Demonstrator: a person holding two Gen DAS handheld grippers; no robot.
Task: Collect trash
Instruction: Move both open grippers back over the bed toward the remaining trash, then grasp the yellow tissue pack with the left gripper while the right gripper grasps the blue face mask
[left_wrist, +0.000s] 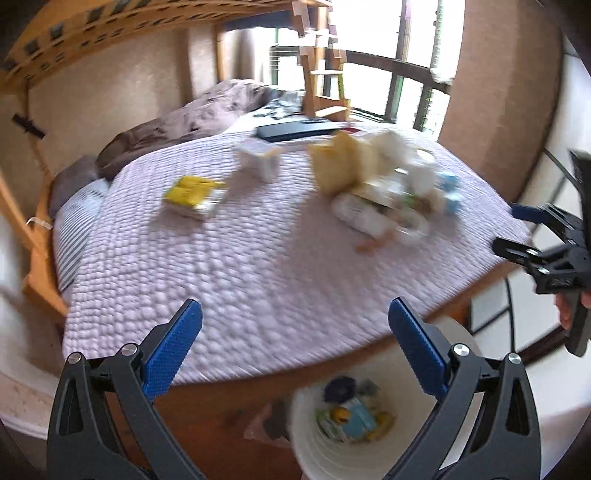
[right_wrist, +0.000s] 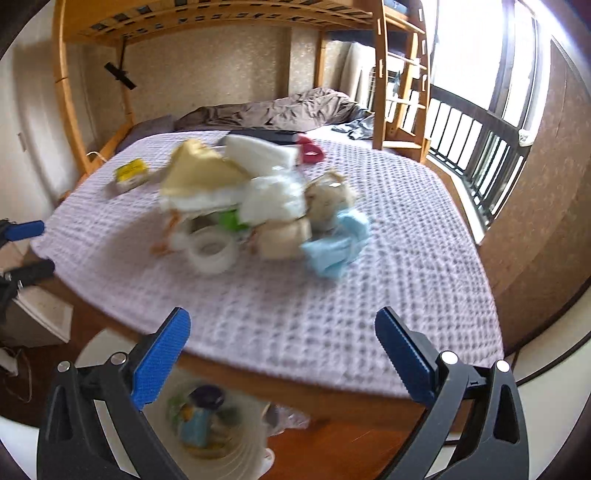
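Observation:
A heap of trash (right_wrist: 258, 199) lies on the lilac bedspread (right_wrist: 332, 302): yellow and white wrappers, a clear tape ring (right_wrist: 211, 252), a crumpled blue piece (right_wrist: 338, 245). The same heap (left_wrist: 384, 184) shows in the left wrist view, with a yellow packet (left_wrist: 194, 194) and a white piece (left_wrist: 260, 160) lying apart. A white bin (left_wrist: 314, 443) with trash inside stands on the floor below the bed edge; it is also in the right wrist view (right_wrist: 221, 465). My left gripper (left_wrist: 295, 321) and right gripper (right_wrist: 282, 328) are both open and hold nothing, above the bin.
A wooden bunk frame and ladder (right_wrist: 402, 85) rise behind the bed. A dark flat device (left_wrist: 297, 130) and a rumpled brown duvet (right_wrist: 280, 109) lie at the far end. A railing and window (right_wrist: 476, 147) are to the right. The right gripper's body (left_wrist: 554, 258) shows at the edge.

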